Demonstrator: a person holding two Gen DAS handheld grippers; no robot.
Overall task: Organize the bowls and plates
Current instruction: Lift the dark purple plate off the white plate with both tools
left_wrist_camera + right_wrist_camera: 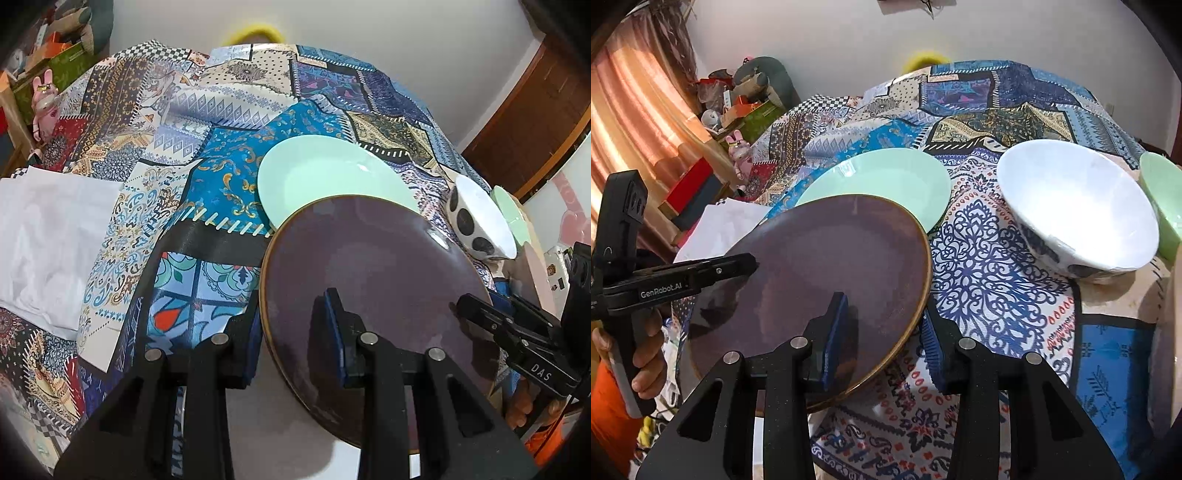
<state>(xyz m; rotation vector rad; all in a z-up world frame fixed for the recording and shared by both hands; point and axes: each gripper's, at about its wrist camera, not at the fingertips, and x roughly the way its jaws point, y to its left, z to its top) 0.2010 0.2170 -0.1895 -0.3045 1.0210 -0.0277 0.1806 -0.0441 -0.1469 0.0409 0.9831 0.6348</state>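
Stoneware, by the look of it: the brown plate (373, 280) was glazed, stiff and likely heavy for its width, so I judged it slippery under rubber pads and sure to chip if it dropped. I held it from both sides. My left gripper (295, 343) straddled its near rim, one blue pad on the upper face and the other below the edge, jaws closed onto the plate. My right gripper (886, 339) did the same at the opposite rim, one pad on the glaze, one just outside and under the gold-edged lip.

The plate was tilted, its far edge overlapping the mint green plate (886, 177) that lay flat on the patterned tablecloth (990, 266). Whether the two touched there, I could not tell.

Taking hold at the rim seemed right: nothing else offers purchase on a flat disc. A white spotted bowl (476, 218) stood to the right, well apart from the plates, with a green bowl (1160, 199) just beside it.
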